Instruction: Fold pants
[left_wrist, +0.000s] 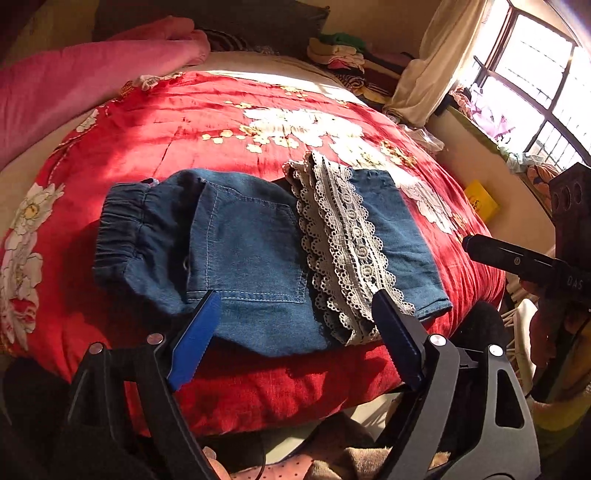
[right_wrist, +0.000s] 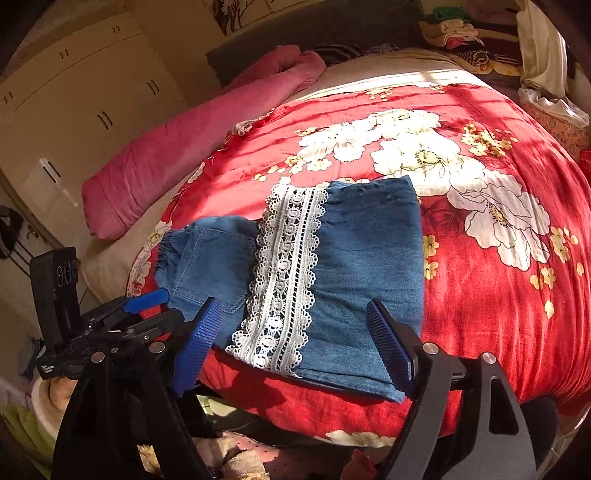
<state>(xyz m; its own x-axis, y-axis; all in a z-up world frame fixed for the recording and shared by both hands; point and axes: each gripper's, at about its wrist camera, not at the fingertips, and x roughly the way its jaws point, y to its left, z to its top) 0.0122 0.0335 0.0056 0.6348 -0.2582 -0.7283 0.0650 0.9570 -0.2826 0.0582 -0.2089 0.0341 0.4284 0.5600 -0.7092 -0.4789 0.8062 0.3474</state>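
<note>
We see the denim pants (left_wrist: 255, 254), folded w/ a white lace trim band (left_wrist: 343, 243) across the top, lying on the red floral quilt (left_wrist: 192, 122) near its front edge, elastic waistband (left_wrist: 122, 232) to the left. Our left gripper (left_wrist: 295, 314) hangs above the pants w/ jaws wide apart, nothing between the blue pads, and our right gripper (right_wrist: 295, 317) is likewise spread wide over the lace end, gripping nothing. Legible writing: only "DAS" on the black body of the right gripper in the left wrist view; small white label text on the left gripper's body in the right wrist view is too small to read.
</note>
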